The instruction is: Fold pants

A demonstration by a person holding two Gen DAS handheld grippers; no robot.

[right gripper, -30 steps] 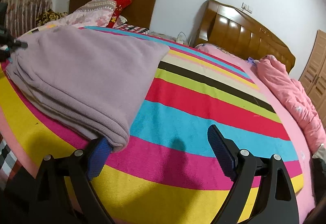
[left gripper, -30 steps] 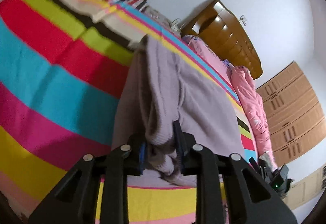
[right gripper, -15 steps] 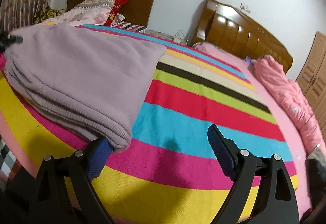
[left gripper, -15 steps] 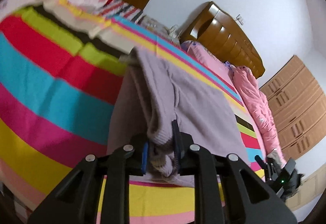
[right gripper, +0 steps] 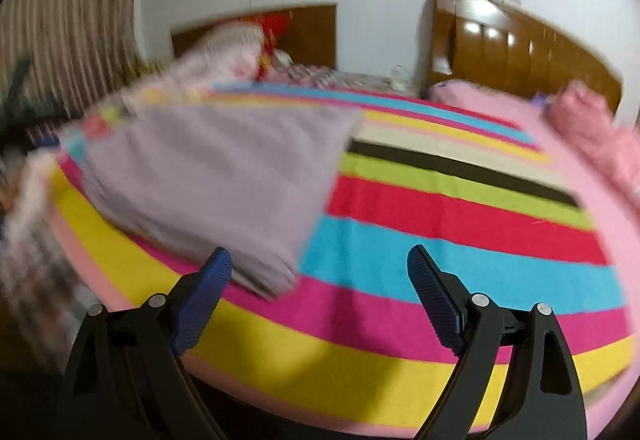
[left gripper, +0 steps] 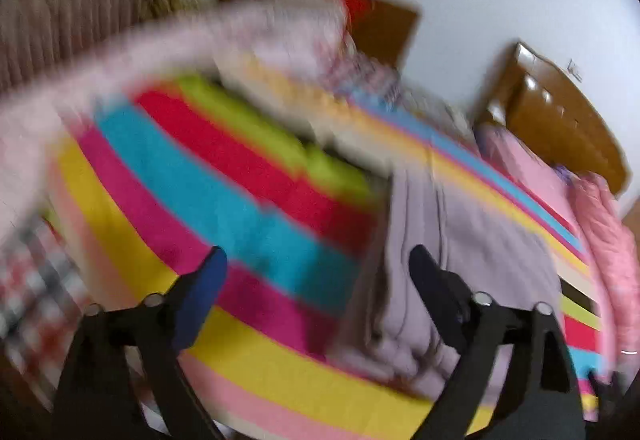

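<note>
The left hand-held gripper [left gripper: 316, 280] has just been opening and now stands wide, with nothing between its jaws; the lilac pants [left gripper: 460, 240] lie just beside its right finger, folded into a stack on the bed. The right hand-held gripper [right gripper: 320, 280] is wide too, empty, with the corner of the pants [right gripper: 216, 176] just beyond its left finger.

The fold looks done, or close to it, so the step in hand seems to be the let-go and withdrawal. To do that well, both grippers should lift clear without a finger catching the knit edge (ribbed cuffs drag easily), so the layers stay square. If the stack has slumped at its near end, a light press on top would probably settle it.

The surface is a striped bedspread [right gripper: 460, 240] in yellow, magenta, turquoise, red, green and black, soft enough to let folds sag. Behind it stand two wooden headboards [right gripper: 520, 48] against a white wall, with pink bedding [right gripper: 592, 128] at the right and pleated curtains [right gripper: 68, 32] at the left. Both views are blurred.
</note>
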